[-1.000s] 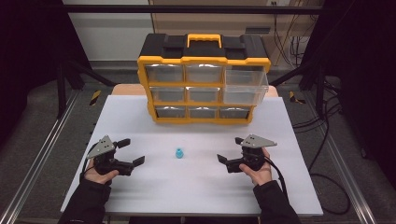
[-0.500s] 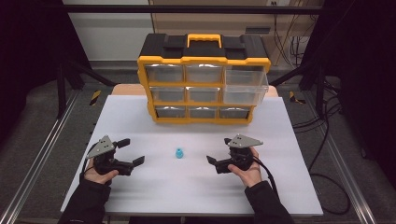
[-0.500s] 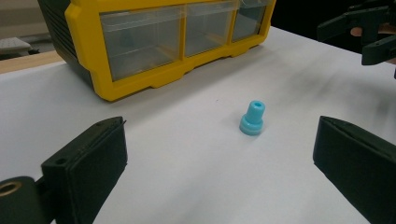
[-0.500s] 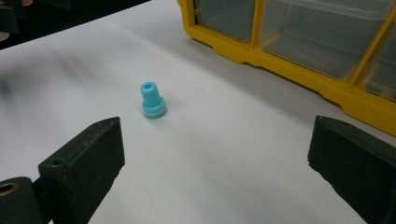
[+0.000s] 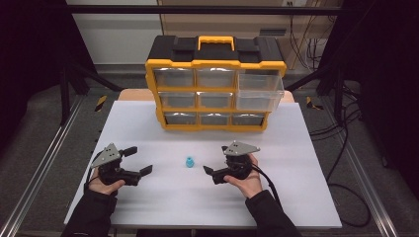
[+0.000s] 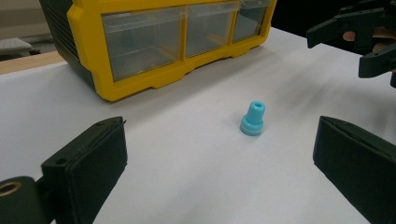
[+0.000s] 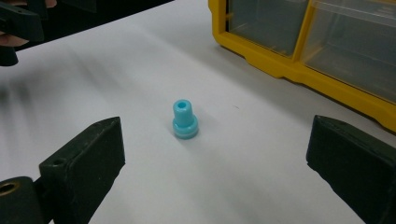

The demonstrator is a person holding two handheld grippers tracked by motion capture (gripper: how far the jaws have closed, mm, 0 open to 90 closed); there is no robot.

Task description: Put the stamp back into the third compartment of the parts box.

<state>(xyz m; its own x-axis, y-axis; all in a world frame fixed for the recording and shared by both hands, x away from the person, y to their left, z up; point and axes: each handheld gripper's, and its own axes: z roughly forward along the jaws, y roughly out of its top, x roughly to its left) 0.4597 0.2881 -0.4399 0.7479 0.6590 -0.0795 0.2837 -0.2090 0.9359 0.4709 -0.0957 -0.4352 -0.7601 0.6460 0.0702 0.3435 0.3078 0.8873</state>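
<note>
Standing upright in front of the yellow organizer (image 5: 215, 84), the blue plug (image 5: 189, 162) sits between the spread-jawed, empty right gripper (image 5: 215, 175) and left gripper (image 5: 140, 162); a careless close could topple it.

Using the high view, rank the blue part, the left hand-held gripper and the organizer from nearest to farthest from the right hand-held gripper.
1. Blue part, just to its left, mid-table.
2. Left hand-held gripper, across the table beyond the part.
3. Organizer, at the table's back edge.

Measured from the right hand-held gripper.
</note>
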